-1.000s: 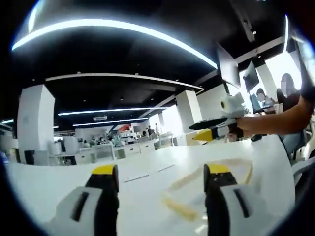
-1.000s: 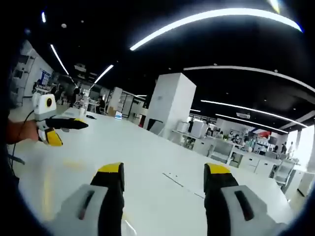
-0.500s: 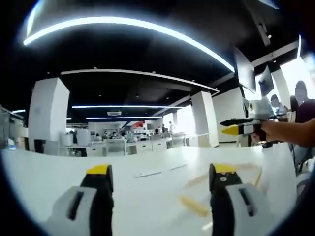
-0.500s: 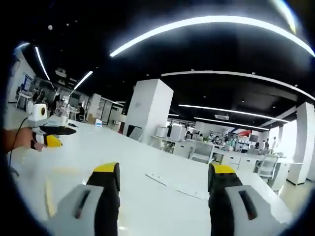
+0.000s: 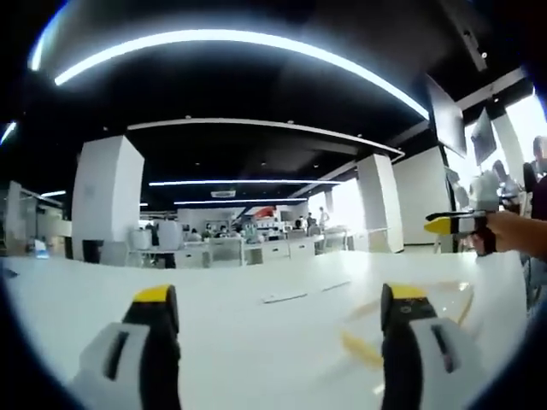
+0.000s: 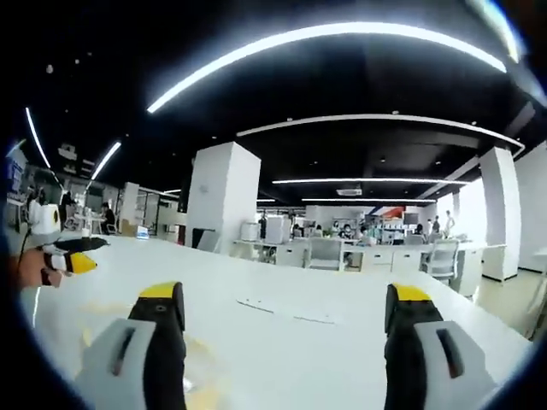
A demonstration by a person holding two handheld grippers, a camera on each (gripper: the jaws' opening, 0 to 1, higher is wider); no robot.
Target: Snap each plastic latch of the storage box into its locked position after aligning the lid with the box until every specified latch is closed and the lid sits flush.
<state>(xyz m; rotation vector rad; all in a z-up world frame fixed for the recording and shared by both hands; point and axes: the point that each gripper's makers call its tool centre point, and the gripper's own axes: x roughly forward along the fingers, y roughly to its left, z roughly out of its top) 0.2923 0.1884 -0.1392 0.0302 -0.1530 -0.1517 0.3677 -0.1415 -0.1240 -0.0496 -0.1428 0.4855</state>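
Observation:
The clear storage box shows faintly on the white table, and its yellow latch (image 5: 361,349) lies just left of my right-hand jaw in the left gripper view. My left gripper (image 5: 280,299) hovers above the table, open, with nothing between its yellow-tipped jaws. A hand holds my right gripper (image 5: 451,224) at the far right. In the right gripper view my right gripper (image 6: 285,295) also stands open and holds nothing. A blurred yellow latch (image 6: 202,362) lies low beside its left jaw. The left gripper (image 6: 70,256) is held at the far left.
The white table (image 5: 256,342) stretches far ahead, with a thin seam across it. Beyond it stand a white pillar (image 5: 107,196) and rows of office desks and chairs (image 6: 325,252). People sit at the right edge of the left gripper view.
Both grippers' jaws have spread wider apart. Both views have swung and levelled, so the other gripper sits closer to the edge of each view.

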